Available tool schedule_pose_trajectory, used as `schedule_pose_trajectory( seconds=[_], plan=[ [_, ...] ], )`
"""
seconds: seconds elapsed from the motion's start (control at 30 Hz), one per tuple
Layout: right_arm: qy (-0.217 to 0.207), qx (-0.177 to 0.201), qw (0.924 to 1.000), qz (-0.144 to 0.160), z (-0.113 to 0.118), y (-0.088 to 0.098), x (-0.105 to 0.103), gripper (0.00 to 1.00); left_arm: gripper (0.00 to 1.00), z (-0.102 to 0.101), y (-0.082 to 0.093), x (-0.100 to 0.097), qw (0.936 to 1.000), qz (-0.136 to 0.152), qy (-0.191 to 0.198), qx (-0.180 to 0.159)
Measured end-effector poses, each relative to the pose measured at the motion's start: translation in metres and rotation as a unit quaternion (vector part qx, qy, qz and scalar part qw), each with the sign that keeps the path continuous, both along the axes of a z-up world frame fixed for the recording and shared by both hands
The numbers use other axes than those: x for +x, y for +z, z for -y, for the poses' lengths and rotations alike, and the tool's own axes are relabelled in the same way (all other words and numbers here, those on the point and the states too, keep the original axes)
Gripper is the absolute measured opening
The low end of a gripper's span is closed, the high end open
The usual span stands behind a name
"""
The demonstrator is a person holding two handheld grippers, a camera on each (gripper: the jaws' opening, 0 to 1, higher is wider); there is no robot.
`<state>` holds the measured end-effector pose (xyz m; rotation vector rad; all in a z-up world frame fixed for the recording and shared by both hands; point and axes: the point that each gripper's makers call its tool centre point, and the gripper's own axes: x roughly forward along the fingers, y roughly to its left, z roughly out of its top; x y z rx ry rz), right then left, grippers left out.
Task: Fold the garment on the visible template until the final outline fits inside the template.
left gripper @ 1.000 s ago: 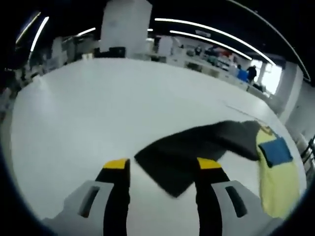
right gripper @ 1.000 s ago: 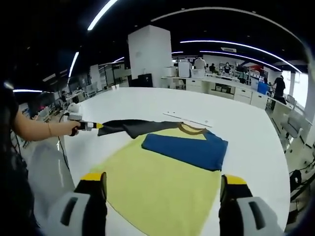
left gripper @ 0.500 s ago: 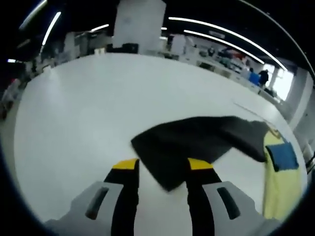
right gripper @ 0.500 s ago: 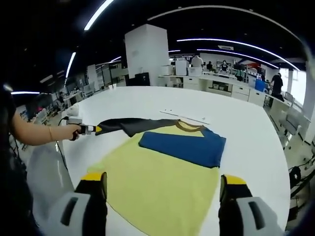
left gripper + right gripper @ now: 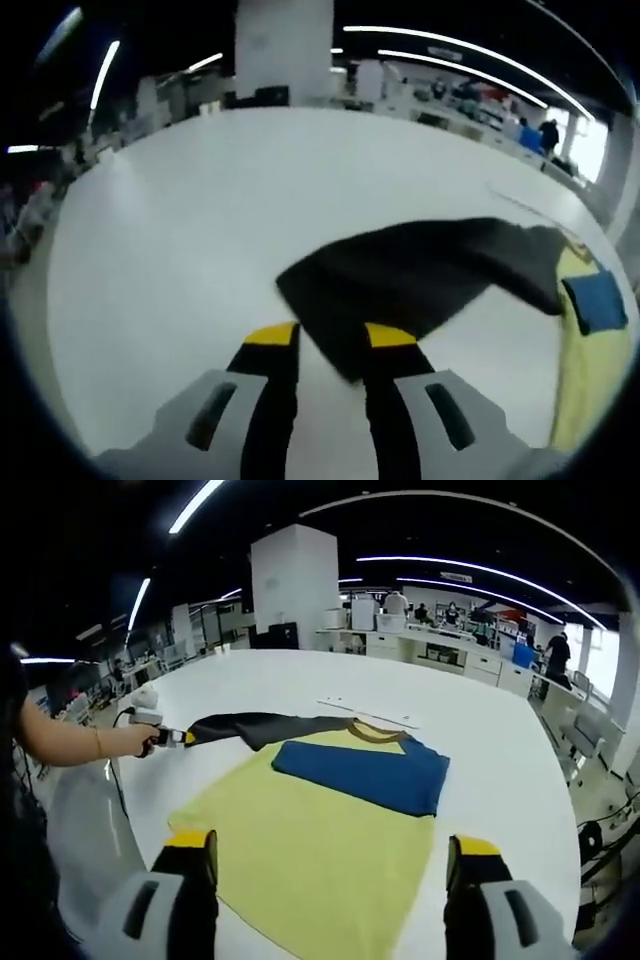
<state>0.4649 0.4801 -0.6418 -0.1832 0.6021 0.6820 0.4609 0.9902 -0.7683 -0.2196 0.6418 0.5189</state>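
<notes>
A yellow shirt lies flat on the white table, with its blue sleeve folded across the chest. Its dark sleeve stretches out to the left, where the left gripper meets its end. In the left gripper view the dark sleeve lies ahead, its near corner between the jaws of my left gripper, which stand a narrow gap apart. Yellow cloth and the blue sleeve show at the right. My right gripper hovers wide open over the shirt's lower body, holding nothing.
A person's bare forearm reaches in from the left, holding the left gripper. A thin marked line runs on the table beyond the collar. Desks, a white pillar and people stand far behind the table.
The left gripper's jaws have narrowed steadily around the dark sleeve's corner. The right gripper view has shifted only slightly, and the right jaws stay wide apart.
</notes>
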Motion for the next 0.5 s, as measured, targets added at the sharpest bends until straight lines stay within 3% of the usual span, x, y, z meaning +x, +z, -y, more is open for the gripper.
schedule_pose_trajectory(
  seconds=[0.1,0.17,0.5],
  plan=[
    [0.001,0.000,1.0000,-0.001,0.0003,-0.0016,-0.0025,0.96,0.10,-0.0007,0.0003,-0.0038,0.9982,0.025,0.040,-0.037],
    [-0.001,0.000,1.0000,-0.002,0.0018,-0.0041,-0.0033,0.96,0.05,-0.0018,0.0028,-0.0060,0.9991,0.018,0.030,-0.026],
    [-0.009,0.000,0.9999,-0.007,0.0042,-0.0067,-0.0047,0.96,0.00,-0.0059,0.0016,-0.0022,0.9984,0.007,0.009,-0.056]
  ],
)
